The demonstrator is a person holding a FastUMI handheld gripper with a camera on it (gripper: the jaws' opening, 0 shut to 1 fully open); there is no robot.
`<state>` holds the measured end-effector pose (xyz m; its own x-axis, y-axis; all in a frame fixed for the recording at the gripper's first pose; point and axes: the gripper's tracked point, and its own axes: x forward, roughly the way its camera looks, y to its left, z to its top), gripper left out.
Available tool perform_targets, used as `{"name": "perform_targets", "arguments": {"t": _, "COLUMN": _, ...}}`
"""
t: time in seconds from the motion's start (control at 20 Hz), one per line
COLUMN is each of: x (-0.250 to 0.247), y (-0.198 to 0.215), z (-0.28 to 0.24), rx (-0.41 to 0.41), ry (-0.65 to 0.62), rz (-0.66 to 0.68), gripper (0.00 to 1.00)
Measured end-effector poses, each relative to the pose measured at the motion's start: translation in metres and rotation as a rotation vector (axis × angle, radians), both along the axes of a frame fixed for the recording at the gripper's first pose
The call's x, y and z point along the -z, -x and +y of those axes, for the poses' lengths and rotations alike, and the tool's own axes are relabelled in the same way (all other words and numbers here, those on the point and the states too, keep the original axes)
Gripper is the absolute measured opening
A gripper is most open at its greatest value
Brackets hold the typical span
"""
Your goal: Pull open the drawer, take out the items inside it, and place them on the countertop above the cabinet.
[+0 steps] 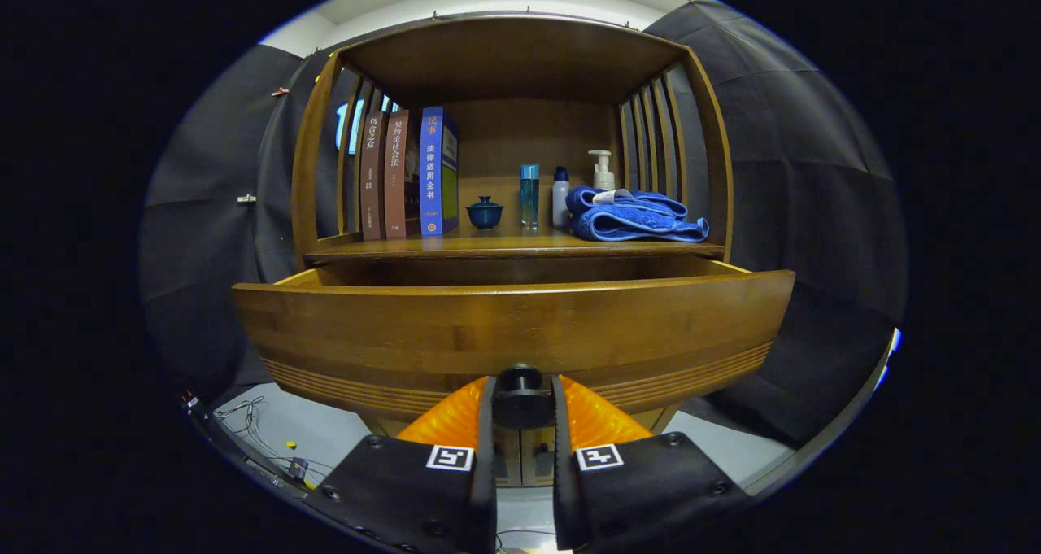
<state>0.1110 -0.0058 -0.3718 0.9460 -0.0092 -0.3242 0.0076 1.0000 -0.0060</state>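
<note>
Tool: the tool (522,399) is sitting at the lower front of the drawer, its two fingers (486,424) pinching the dark round knob (520,395) from either side.
Drawer: the wide brown wooden drawer (512,338) with a curved, grooved front is standing pulled out from the cabinet; its inside is lying hidden behind the front panel, so what it is holding cannot be told.
Desk: the brown wooden desk (504,247) is running just above the open drawer, under a slatted wooden hutch.
Left of desk: three upright books (407,176), two brownish and one blue, are leaning together.
Centre of desk: a small dark blue lidded cup (485,211) is standing beside the books, apart from a tall blue bottle (529,194) and a white bottle with a dark cap (560,197).
Right of desk: a folded blue towel (634,216) is lying in front of a white pump bottle (602,171).
</note>
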Motion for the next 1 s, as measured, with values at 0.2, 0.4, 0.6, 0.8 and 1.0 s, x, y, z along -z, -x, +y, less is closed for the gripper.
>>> {"name": "perform_targets", "arguments": {"t": 0.2, "x": -0.003, "y": 0.021, "z": 0.001, "rx": -0.007, "ry": 0.001, "rz": -0.003, "gripper": 0.31}}
{"name": "perform_targets", "arguments": {"t": 0.4, "x": -0.002, "y": 0.037, "z": -0.001, "rx": -0.007, "ry": 0.006, "rz": -0.006, "gripper": 0.31}}
{"name": "perform_targets", "arguments": {"t": 0.6, "x": 0.002, "y": 0.045, "z": -0.003, "rx": -0.014, "ry": 0.013, "rz": -0.003, "gripper": 0.31}}
{"name": "perform_targets", "arguments": {"t": 0.8, "x": 0.002, "y": 0.047, "z": -0.003, "rx": -0.013, "ry": 0.026, "rz": 0.000, "gripper": 0.32}}
{"name": "perform_targets", "arguments": {"t": 1.0, "x": -0.007, "y": 0.047, "z": -0.003, "rx": -0.015, "ry": 0.084, "rz": -0.038, "gripper": 0.61}}
